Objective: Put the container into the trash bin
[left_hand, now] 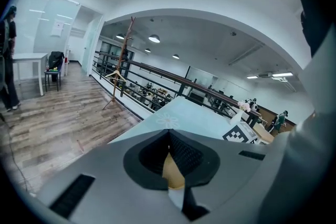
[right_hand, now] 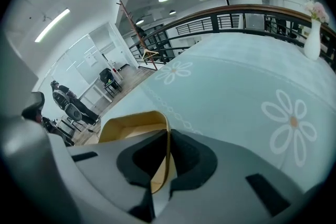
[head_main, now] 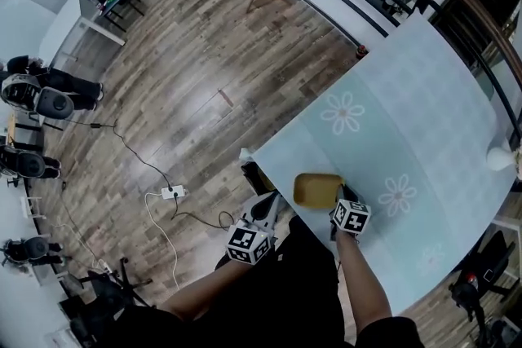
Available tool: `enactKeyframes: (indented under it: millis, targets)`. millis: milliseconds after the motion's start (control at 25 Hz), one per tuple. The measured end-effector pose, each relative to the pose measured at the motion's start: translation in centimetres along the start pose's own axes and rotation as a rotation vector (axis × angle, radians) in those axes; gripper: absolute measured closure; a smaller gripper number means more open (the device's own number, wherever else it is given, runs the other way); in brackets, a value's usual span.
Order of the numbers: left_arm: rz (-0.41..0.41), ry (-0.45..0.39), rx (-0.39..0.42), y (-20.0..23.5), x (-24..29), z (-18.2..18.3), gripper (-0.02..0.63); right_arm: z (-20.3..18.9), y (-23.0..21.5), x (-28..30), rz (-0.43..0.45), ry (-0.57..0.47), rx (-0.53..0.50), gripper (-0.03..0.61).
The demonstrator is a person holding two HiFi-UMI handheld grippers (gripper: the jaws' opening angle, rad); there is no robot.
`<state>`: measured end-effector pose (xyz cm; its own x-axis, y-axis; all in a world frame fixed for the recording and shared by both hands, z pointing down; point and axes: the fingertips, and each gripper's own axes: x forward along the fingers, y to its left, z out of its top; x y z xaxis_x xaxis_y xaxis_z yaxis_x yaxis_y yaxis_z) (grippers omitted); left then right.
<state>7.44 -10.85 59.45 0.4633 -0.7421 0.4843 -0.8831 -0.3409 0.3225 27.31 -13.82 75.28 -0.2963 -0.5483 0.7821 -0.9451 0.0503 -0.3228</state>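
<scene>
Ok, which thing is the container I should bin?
Find the pale blue daisy-print table. At its near edge sits the container, whose wall the right gripper pinches between its jaws. Unlike the white vase far to the right, it is a shallow tan tray.

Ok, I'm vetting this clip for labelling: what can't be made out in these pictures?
Dark shape below the table corner, head view: partly behind the left gripper; cannot tell whether it is the bin.
Container: right gripper view, its near part covered by the right gripper clamped on its wall.
Vase: head view, tiny at the right edge.
</scene>
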Motion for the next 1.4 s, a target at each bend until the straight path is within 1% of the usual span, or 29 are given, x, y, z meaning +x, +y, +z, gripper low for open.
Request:
enactKeyframes:
  millis: [80, 160, 280, 360, 480, 640, 720, 840, 960, 1040, 1120, 1200, 1280, 1400]
  targets:
    - [0.015, -0.015, -0.009, 0.9, -1.1, 0.0, 0.604, 0.4, 1.2, -0.6, 0.007, -0.008, -0.036, 0.535]
    - [0.035, -0.038, -0.004, 2.4, -2.3, 0.0, 0.604, 0.3, 2.5, -0.8, 0.022, -0.012, -0.051, 0.535]
    - [0.083, -0.077, -0.016, 6.3, -4.3, -0.4, 0.604, -0.9, 5.1, -0.8, 0.036, -0.006, -0.057, 0.535]
    - [0.100, -0.092, -0.033, 9.1, -5.9, -0.4, 0.604, -1.5, 7.5, -0.9, 0.038, -0.006, -0.059, 0.535]
    - [0.075, -0.093, -0.027, 12.4, -8.4, -0.1, 0.604, -2.6, 11.7, -1.6, 0.025, -0.012, -0.029, 0.535]
    - [-0.012, -0.066, -0.017, 15.6, -10.8, -0.9, 0.604, -4.3, 17.1, -1.8, -0.014, -0.070, -0.003, 0.535]
    - [-0.069, -0.053, 0.005, 16.6, -11.5, -1.2, 0.604, -5.5, 19.6, -1.4, -0.035, -0.101, 0.042, 0.535]
    - [-0.157, -0.044, 0.050, 17.4, -12.9, -1.1, 0.604, -8.3, 22.5, -0.8, -0.069, -0.108, 0.155, 0.535]
    - [-0.214, -0.019, 0.088, 18.9, -14.1, -0.9, 0.604, -10.5, 24.2, -0.5, -0.121, -0.118, 0.259, 0.535]
    - [-0.235, -0.013, 0.079, 19.8, -14.4, -0.8, 0.604, -11.7, 24.4, 0.0, -0.157, -0.133, 0.304, 0.535]
    - [-0.245, -0.008, 0.040, 20.5, -14.7, -1.2, 0.604, -13.5, 24.2, 0.9, -0.182, -0.132, 0.338, 0.535]
    - [-0.252, 0.002, 0.027, 20.8, -14.3, -1.8, 0.604, -14.8, 23.7, 2.2, -0.199, -0.139, 0.373, 0.535]
    - [-0.254, 0.025, 0.033, 21.0, -13.1, -2.9, 0.604, -15.7, 22.3, 3.8, -0.224, -0.159, 0.430, 0.535]
    - [-0.254, 0.072, 0.019, 20.9, -12.2, -5.2, 0.604, -18.2, 20.7, 6.3, -0.257, -0.177, 0.519, 0.535]
